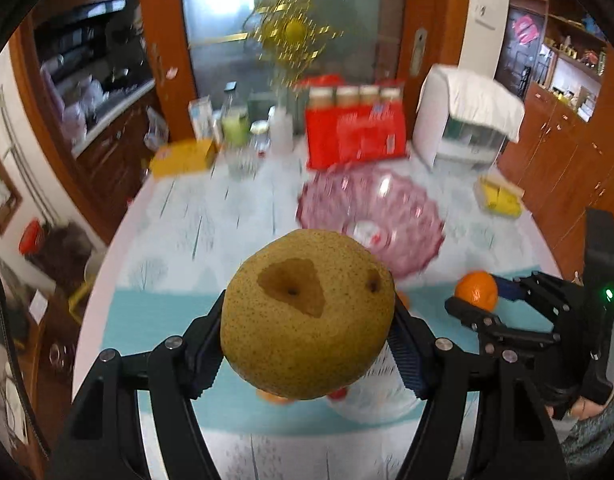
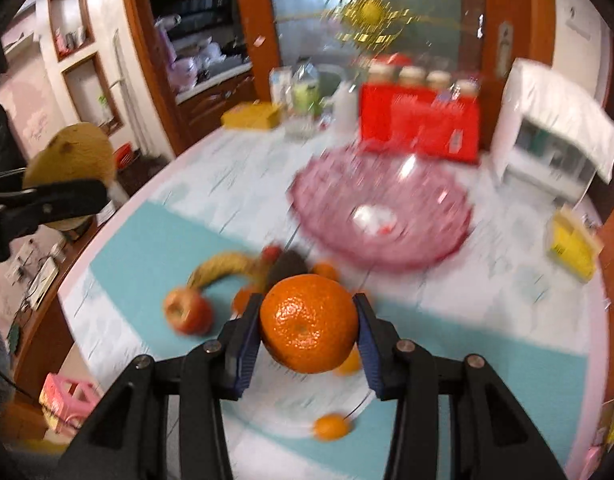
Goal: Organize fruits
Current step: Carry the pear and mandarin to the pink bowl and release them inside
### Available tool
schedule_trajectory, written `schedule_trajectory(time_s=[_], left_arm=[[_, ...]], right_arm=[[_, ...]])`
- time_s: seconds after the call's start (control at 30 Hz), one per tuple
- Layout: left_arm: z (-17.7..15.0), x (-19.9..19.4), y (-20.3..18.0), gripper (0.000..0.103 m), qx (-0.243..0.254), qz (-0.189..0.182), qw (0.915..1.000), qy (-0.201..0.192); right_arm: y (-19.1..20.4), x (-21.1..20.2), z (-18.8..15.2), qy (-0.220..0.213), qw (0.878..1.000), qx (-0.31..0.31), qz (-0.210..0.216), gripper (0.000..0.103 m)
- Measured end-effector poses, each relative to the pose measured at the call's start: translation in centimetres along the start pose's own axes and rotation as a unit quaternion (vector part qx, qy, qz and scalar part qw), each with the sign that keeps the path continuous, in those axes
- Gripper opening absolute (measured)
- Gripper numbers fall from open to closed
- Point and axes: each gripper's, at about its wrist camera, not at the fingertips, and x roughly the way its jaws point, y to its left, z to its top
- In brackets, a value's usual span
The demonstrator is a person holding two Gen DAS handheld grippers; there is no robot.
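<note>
My left gripper (image 1: pixel 307 320) is shut on a large speckled yellow-brown pear (image 1: pixel 307 316) and holds it above the table. My right gripper (image 2: pixel 307 324) is shut on an orange (image 2: pixel 309 322), also lifted; it shows at the right of the left wrist view (image 1: pixel 476 290). A pink glass bowl (image 2: pixel 381 216) stands beyond both grippers, also in the left wrist view (image 1: pixel 371 216). Below lie a banana (image 2: pixel 223 266), a red apple (image 2: pixel 187 312), a dark fruit (image 2: pixel 287 266) and small oranges (image 2: pixel 331 426). The pear shows at far left (image 2: pixel 71 156).
A red pack of bottles (image 1: pixel 355 132), a white appliance (image 1: pixel 467 124), a yellow box (image 1: pixel 185 158), jars (image 1: pixel 237 126) and a yellow packet (image 1: pixel 501 198) stand at the table's far side. A pink crate (image 2: pixel 67 400) sits on the floor left of the table.
</note>
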Motion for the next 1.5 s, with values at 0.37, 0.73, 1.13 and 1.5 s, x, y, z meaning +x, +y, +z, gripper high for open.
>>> schedule_trajectory(time_s=[0.37, 0.73, 1.13, 1.5], left_arm=[[8.1, 8.7, -2.4, 0.07, 0.048, -0.015, 0.9984, 0.026], [6.2, 26.7, -4.1, 0.07, 0.079, -0.047, 0.9863, 0.137], [5.4, 34.0, -5.2, 0.071, 0.121, -0.059, 0.9789, 0.154], [4.6, 33.7, -5.7, 0.071, 0.162, -0.053, 0.9765, 0.132]], right_arm=[[-6.3, 5.7, 8.2, 0.009, 0.995, 0.077, -0.065, 0.044], [-9.9, 17.9, 3.8, 0.133, 0.973, 0.173, -0.081, 0.044], [-9.5, 22.3, 3.0, 0.148, 0.973, 0.135, -0.111, 0.046], [-8.3, 22.8, 2.7, 0.133, 0.98, 0.06, -0.138, 0.047]])
